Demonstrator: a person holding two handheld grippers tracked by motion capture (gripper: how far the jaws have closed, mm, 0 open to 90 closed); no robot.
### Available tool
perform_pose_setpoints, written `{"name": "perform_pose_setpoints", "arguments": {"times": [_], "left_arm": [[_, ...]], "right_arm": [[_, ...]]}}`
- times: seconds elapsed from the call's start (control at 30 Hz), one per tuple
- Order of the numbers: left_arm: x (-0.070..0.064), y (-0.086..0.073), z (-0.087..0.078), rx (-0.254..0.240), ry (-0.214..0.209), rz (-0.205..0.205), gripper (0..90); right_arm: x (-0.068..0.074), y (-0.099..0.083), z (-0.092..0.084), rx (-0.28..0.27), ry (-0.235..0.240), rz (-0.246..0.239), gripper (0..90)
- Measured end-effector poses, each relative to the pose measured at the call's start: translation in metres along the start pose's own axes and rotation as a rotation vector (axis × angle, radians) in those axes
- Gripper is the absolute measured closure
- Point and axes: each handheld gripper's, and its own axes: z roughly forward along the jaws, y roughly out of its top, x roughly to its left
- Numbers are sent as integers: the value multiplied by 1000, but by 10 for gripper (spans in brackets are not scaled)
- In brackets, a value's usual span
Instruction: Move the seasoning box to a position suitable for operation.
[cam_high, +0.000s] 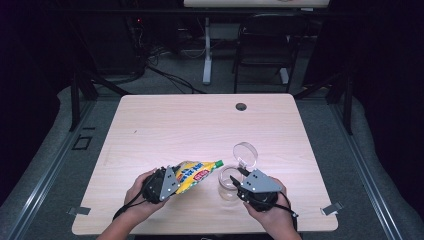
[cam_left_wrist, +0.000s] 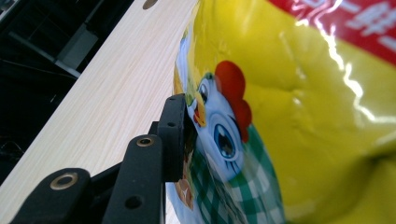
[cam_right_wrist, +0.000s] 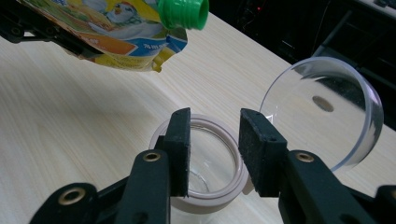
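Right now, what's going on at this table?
A person holds a claw in each hand. The left claw grips a yellow spouted pouch with a green cap, tilted with its spout toward a clear glass jar with its hinged lid open. The right claw straddles the jar's rim, and nothing is pouring.

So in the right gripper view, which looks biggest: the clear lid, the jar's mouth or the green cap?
1. Clear lid.
2. Jar mouth, somewhat smaller, though it sits closer to the camera, so the gap is unsure.
3. Green cap, plainly smallest.
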Motion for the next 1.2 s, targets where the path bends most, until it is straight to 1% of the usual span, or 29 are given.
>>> {"name": "perform_pose_setpoints", "arguments": {"times": [0.13,0.23,0.27,0.33,0.43,0.47,0.57,0.67,0.8,0.9,1.03,1.1,1.13,1.2], "left_arm": [[-1,1,2,7,0,9,647],[-3,2,4,17,-2,28,647],[-5,3,5,17,4,29,647],[-7,4,6,29,12,55,647],[-9,4,8,34,22,67,647],[-9,4,8,43,22,73,647],[-10,6,10,51,40,97,647],[-11,8,10,46,44,98,647],[-13,9,10,50,54,116,648],[-14,8,10,49,64,115,648],[-15,7,11,43,68,110,648],[-16,7,11,45,71,119,648],[-17,6,10,50,67,117,648],[-17,6,11,49,78,127,648]], "right_arm": [[3,2,1,3,-6,-36,636],[4,2,1,7,-15,-61,632],[4,2,2,6,-16,-67,632],[5,3,2,10,-23,-75,631],[7,3,4,9,-23,-93,630],[8,3,4,11,-28,-98,629],[11,3,6,14,-39,-126,628],[13,3,7,13,-44,-140,628],[15,4,7,8,-54,-152,628],[16,4,8,2,-56,-161,629],[17,3,10,4,-55,-167,631],[17,4,10,5,-56,-169,631],[17,4,10,5,-56,-170,632],[18,4,10,9,-52,-171,632]]}}
